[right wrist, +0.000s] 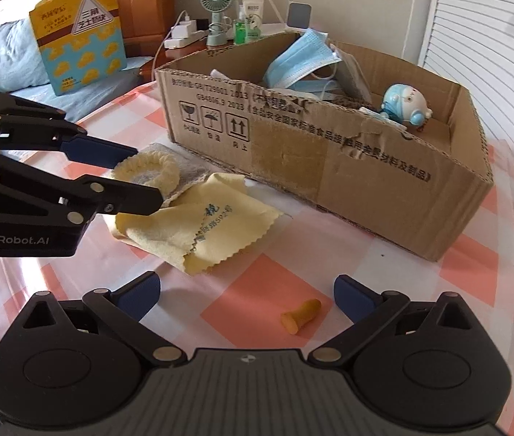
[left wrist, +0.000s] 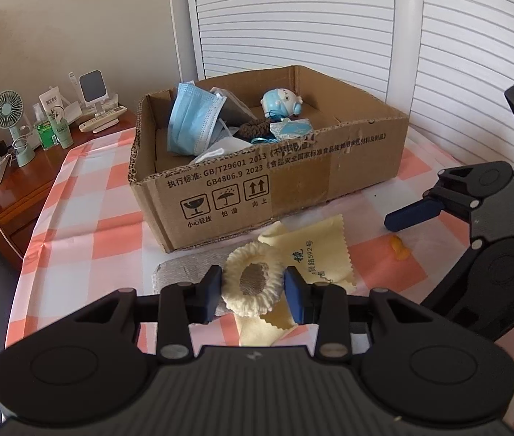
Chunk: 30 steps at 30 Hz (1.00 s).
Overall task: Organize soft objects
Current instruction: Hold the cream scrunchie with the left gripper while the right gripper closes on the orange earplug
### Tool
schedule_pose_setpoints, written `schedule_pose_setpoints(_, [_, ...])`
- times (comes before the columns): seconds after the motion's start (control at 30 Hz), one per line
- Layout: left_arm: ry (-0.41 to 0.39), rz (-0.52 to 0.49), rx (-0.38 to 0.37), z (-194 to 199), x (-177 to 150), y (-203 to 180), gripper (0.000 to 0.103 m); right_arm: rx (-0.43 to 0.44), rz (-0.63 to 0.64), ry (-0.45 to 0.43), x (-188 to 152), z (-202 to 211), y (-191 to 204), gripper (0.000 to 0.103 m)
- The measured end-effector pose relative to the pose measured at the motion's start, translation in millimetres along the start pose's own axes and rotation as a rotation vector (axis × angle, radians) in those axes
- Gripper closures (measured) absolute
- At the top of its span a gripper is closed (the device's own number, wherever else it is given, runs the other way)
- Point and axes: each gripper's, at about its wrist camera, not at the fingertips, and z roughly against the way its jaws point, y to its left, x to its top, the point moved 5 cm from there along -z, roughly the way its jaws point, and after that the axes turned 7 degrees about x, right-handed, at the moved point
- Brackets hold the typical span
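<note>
A cream knitted ring (left wrist: 251,285) lies on a grey cloth (left wrist: 180,272) and a yellow cloth (left wrist: 311,254) in front of the cardboard box (left wrist: 293,181). My left gripper (left wrist: 253,290) has its pads against both sides of the ring; in the right wrist view (right wrist: 137,178) its fingers straddle the ring (right wrist: 148,170). My right gripper (right wrist: 248,296) is open and empty above an orange earplug (right wrist: 300,316). The box holds blue face masks (left wrist: 191,120), a blue plush toy (left wrist: 280,103) and other soft items.
A wooden nightstand (left wrist: 21,181) at the left carries a small fan (left wrist: 8,109), bottles and chargers. A snack bag (right wrist: 79,32) leans on a pillow at the headboard. White louvred doors (left wrist: 329,18) stand behind the box. The checked cloth (left wrist: 86,218) covers the surface.
</note>
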Motion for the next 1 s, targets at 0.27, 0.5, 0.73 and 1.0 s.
schedule_pose_setpoints(0.27, [0.006,0.02,-0.006,1,-1,5,0.067,0.031,0.052,0.037,-11,8,18,0.0])
schedule_pose_setpoints(0.5, [0.007,0.023,-0.012,1,-2,5,0.067,0.004,0.032,0.024,-17,14,20,0.005])
schedule_pose_setpoints(0.73, [0.007,0.023,-0.009,1,-2,6,0.067,-0.074,-0.06,0.001,-17,20,7,0.009])
schedule_pose_setpoints(1.0, [0.011,0.025,-0.014,-1,-1,5,0.067,-0.1,-0.114,-0.046,-21,26,3,0.024])
